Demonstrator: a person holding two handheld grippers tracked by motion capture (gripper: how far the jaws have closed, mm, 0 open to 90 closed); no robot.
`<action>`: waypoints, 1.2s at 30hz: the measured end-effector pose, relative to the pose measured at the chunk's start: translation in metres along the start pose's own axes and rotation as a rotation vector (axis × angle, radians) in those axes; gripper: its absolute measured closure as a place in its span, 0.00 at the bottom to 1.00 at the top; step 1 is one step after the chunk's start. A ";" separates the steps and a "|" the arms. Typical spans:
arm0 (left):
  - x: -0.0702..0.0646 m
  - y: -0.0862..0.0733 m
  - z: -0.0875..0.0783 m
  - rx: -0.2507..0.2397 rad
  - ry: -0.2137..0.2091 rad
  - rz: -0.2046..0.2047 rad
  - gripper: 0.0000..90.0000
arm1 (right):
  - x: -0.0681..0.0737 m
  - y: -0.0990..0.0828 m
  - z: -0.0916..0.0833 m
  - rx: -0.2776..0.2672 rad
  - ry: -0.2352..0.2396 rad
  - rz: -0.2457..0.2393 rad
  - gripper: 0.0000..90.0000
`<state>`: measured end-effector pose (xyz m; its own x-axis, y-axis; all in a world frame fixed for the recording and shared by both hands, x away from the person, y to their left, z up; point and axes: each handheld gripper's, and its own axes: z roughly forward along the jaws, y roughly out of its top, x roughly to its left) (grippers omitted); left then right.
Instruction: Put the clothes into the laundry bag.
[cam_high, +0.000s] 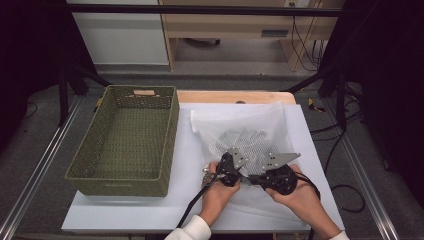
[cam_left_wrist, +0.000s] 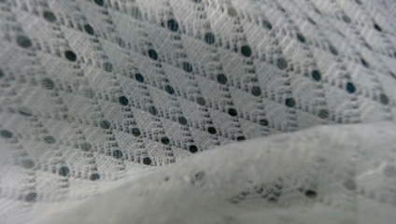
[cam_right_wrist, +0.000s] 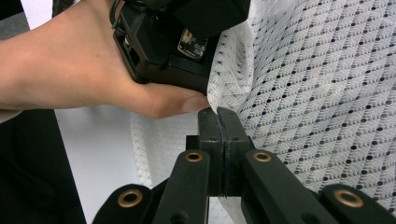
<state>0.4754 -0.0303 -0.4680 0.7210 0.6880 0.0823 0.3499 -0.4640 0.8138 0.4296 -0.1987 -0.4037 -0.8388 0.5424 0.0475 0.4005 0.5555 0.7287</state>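
A white mesh laundry bag (cam_high: 250, 135) of diamond-patterned netting dotted with holes, something grey inside, lies on the white worktop (cam_high: 145, 205) beside an olive woven basket (cam_high: 125, 140). The right gripper (cam_right_wrist: 218, 111) is clamped together on its edge; the left gripper (cam_high: 231, 167) rests against the mesh, pressed closed.

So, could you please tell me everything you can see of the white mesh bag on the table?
The white mesh bag is a limp, see-through net pouch with a diamond weave dotted with small holes. It lies flat but rumpled on the white board, right of the green basket. Something dark grey shows through the net. Both claws work its near edge: the right claw is shut on a fold, and the left claw is pressed against the fabric.
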 end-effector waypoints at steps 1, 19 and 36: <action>0.000 0.000 0.001 -0.002 0.002 0.000 1.00 | 0.000 0.000 0.000 -0.001 0.001 -0.001 1.00; 0.005 0.004 0.007 -0.016 0.022 -0.012 1.00 | -0.010 0.001 0.003 -0.005 -0.031 0.029 1.00; 0.009 0.009 0.015 -0.027 0.042 -0.009 1.00 | -0.018 0.003 0.005 -0.006 -0.046 0.044 1.00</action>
<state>0.4940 -0.0364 -0.4681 0.6920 0.7152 0.0984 0.3394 -0.4426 0.8300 0.4474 -0.2037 -0.4060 -0.8028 0.5942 0.0482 0.4337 0.5267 0.7310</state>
